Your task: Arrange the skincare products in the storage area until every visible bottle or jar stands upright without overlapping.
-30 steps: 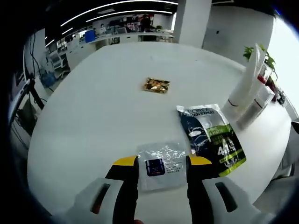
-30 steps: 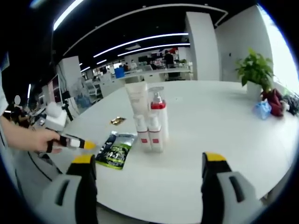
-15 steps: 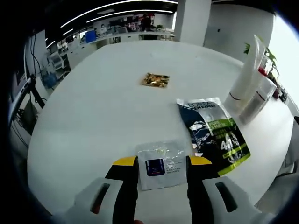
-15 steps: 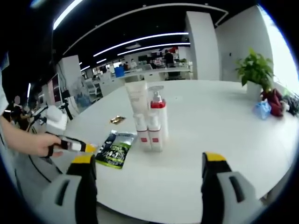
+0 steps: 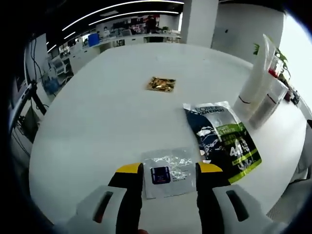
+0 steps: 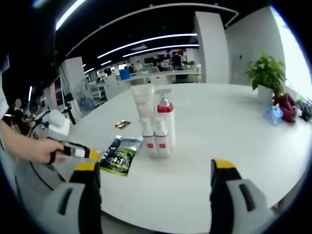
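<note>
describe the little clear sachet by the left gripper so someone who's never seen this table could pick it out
On the big white table, look at the near edge, between the yellow tips of the left gripper. The clear sachet lies flat there, crinkly and see-through with a dark blue square label. Its neighbours differ: a larger dark-and-green packet and a small gold sachet.

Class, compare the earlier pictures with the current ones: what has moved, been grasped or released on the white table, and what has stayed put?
Nothing on the table visibly moved. The left tool still straddles the small clear sachet, open, without gripping it; only its camera shifted slightly. The green-and-black sachet, gold packet and upright bottles stayed put. The right tool stays open, holding nothing.
</note>
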